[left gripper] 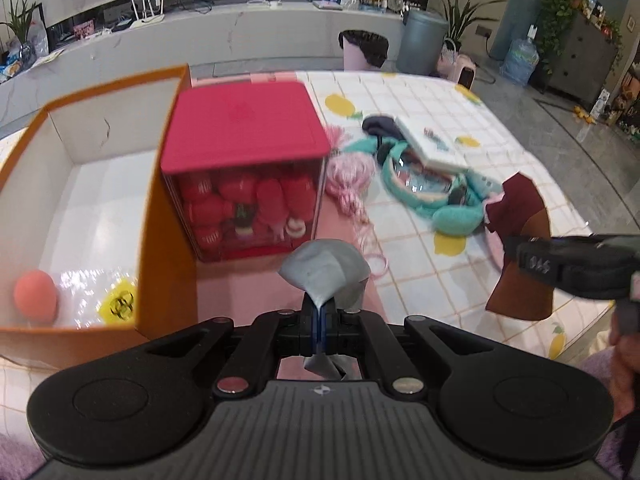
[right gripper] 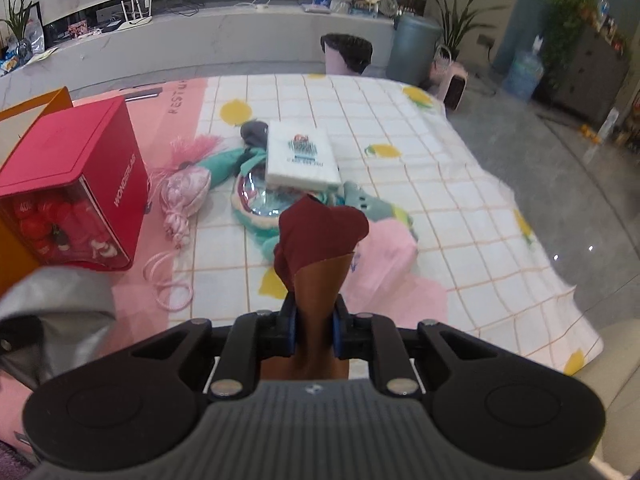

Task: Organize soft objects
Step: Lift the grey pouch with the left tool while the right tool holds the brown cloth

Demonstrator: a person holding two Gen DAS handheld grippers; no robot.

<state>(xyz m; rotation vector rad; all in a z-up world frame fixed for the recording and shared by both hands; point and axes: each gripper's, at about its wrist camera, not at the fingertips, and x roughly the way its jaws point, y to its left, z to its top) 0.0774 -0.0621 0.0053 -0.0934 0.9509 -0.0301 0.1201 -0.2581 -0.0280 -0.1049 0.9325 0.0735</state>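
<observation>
The left gripper [left gripper: 319, 312] is clamped tight on a grey cloth [left gripper: 325, 268] near the red-lidded box [left gripper: 244, 120], while the right gripper [right gripper: 314, 320] pinches a maroon-and-brown cloth [right gripper: 320, 240] above the tablecloth [right gripper: 400, 152], right of the box.

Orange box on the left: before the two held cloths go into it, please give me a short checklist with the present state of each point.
1. Left gripper shut on grey cloth: ok.
2. Right gripper grips the maroon and brown cloth: ok.
3. Orange box open on top: ok.
4. Free space in the box beside the pink ball: ok.
5. Red-lidded case standing close to the box wall: not ok.
</observation>
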